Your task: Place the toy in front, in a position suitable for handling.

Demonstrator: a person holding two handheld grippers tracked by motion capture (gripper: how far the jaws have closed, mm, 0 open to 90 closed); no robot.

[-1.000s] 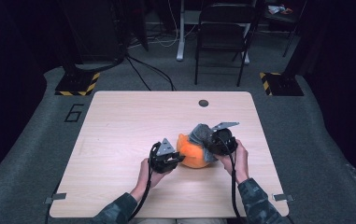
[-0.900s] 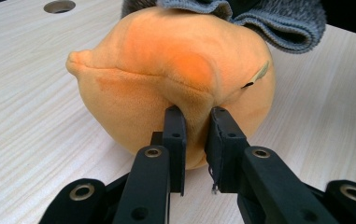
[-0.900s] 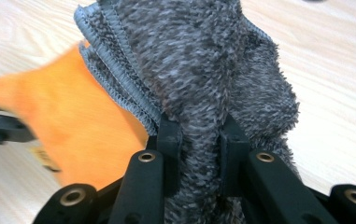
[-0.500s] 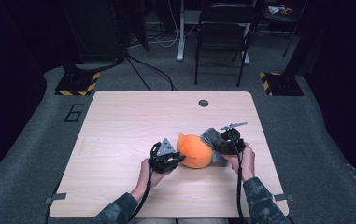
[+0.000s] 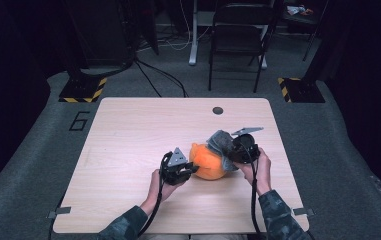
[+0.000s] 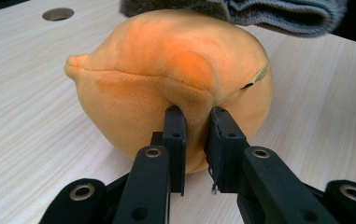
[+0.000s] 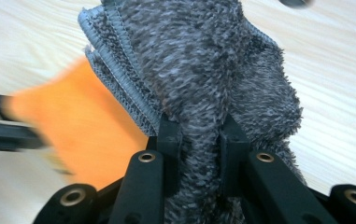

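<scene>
Nearest the person's edge of the pale wooden surface (image 5: pixel 128 150), two forearms in patterned sleeves (image 5: pixel 278 215) coming in from below, each hand around a hand-held gripper. Left hand-held gripper (image 5: pixel 190 170) pinched narrow on a fold of the orange plush toy (image 5: pixel 208 162), its two black fingertips (image 6: pixel 174 123) biting into the soft fabric at the near lower side, as seen close up in the left gripper view (image 6: pixel 194 126) with the toy (image 6: pixel 166 79) bulging above them. Resting on the surface right of centre, that plush, rounded, with a seam ridge across it and a small nub at one end. Just beyond and to its right, the right hand-held gripper (image 5: pixel 228 155) clamped tight on a grey towel (image 5: pixel 220 142), a thick wad of the fuzzy cloth (image 7: pixel 203 84) squeezed between its fingers (image 7: pixel 168 135) in the right gripper view. Draped against the upper right flank of the plush, that towel, stitched edges stacked in folds, touching the orange fabric. Farther back, a small round hole (image 5: pixel 218 110) in the surface near its far edge. Past that, grey carpet, a black folding chair (image 5: pixel 238 40), loose cables.
</scene>
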